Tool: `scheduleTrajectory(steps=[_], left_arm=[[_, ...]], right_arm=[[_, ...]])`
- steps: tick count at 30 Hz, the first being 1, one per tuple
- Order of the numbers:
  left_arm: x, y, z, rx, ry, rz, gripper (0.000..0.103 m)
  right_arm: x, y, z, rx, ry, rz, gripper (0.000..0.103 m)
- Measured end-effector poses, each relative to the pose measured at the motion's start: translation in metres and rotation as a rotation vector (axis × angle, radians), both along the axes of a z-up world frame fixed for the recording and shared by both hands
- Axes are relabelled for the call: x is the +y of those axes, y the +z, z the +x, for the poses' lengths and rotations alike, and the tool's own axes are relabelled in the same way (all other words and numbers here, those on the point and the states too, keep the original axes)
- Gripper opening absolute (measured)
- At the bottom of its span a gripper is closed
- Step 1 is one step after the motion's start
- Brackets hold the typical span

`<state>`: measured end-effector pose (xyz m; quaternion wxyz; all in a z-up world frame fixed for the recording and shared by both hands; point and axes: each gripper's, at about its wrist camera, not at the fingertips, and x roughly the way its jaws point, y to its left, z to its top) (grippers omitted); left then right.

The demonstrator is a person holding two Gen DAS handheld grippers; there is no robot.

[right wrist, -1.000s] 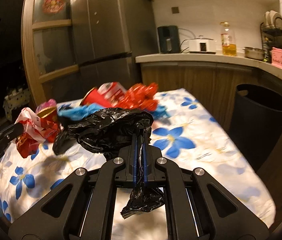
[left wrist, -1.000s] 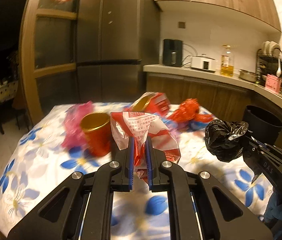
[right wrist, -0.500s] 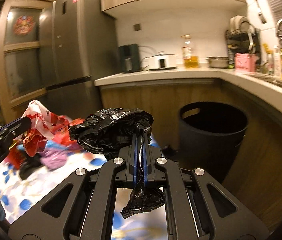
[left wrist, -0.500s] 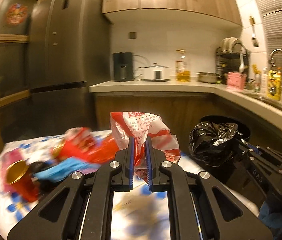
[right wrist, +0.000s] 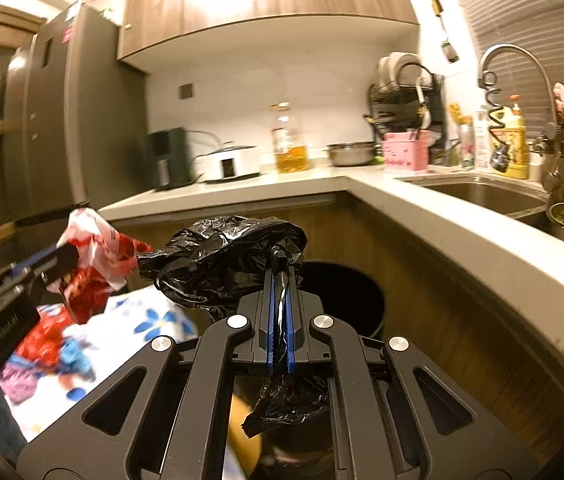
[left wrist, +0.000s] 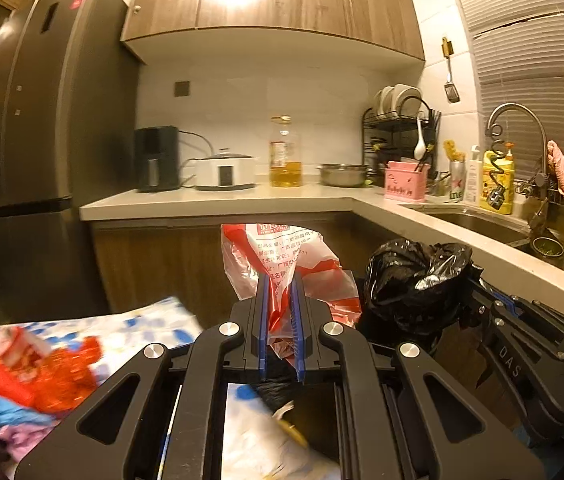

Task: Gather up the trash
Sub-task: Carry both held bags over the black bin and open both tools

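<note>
A crumpled red-and-white printed plastic wrapper (left wrist: 282, 264) is pinched between the blue pads of the left gripper (left wrist: 280, 312), held in the air in front of the wooden counter cabinets. Just to its right, a scrunched black plastic bag (right wrist: 226, 260) is clamped in the nearly closed right gripper (right wrist: 280, 312), above the round black trash bin (right wrist: 345, 300) standing by the counter. Lower left, red, blue and pink litter (left wrist: 34, 380) lies on the floral-cloth table (left wrist: 154, 320).
</note>
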<state>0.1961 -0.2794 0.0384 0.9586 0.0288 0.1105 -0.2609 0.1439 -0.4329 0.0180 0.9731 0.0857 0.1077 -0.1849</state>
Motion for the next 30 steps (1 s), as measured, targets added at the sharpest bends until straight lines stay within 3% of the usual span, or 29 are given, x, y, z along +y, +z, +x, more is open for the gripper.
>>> scheduleTrajectory(steps=[10, 21, 30], left_arm=[[-0.054, -0.017, 0.039, 0.041, -0.094, -0.002, 0.01], [-0.074, -0.038, 0.067, 0.111, -0.138, -0.005, 0.013], [-0.083, -0.048, 0.076, 0.131, -0.148, 0.0, 0.025]], right_arm=[[-0.035, -0.005, 0.028, 0.022, -0.05, -0.015, 0.004], [-0.055, -0.019, 0.05, 0.057, -0.046, 0.003, 0.005], [-0.062, -0.028, 0.057, 0.078, -0.053, 0.003, 0.006]])
